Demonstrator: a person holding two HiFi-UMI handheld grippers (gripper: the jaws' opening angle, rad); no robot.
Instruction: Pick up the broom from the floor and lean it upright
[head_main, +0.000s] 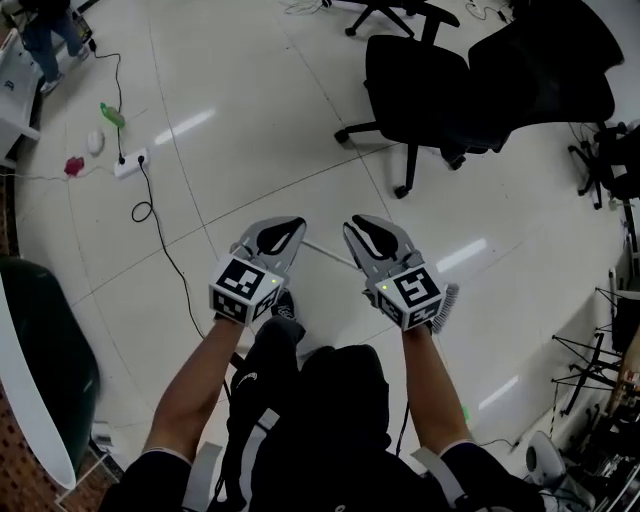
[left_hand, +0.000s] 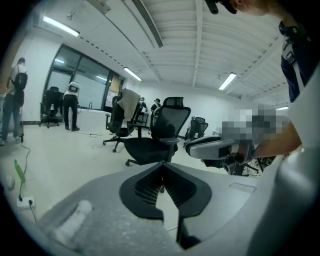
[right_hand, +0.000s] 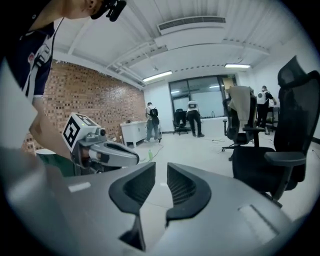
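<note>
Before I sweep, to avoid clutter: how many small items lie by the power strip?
3, beside the power strip: green bottle farthest, white object next, pink object leftmost; others may be hidden.

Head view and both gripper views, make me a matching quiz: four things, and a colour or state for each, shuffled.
1 left claw
2 right claw
3 office chair
4 power strip

a white
b black
c jaws apart, nothing between
d jaws together

Pairs: 1-d, 2-c, 3-b, 4-a
</note>
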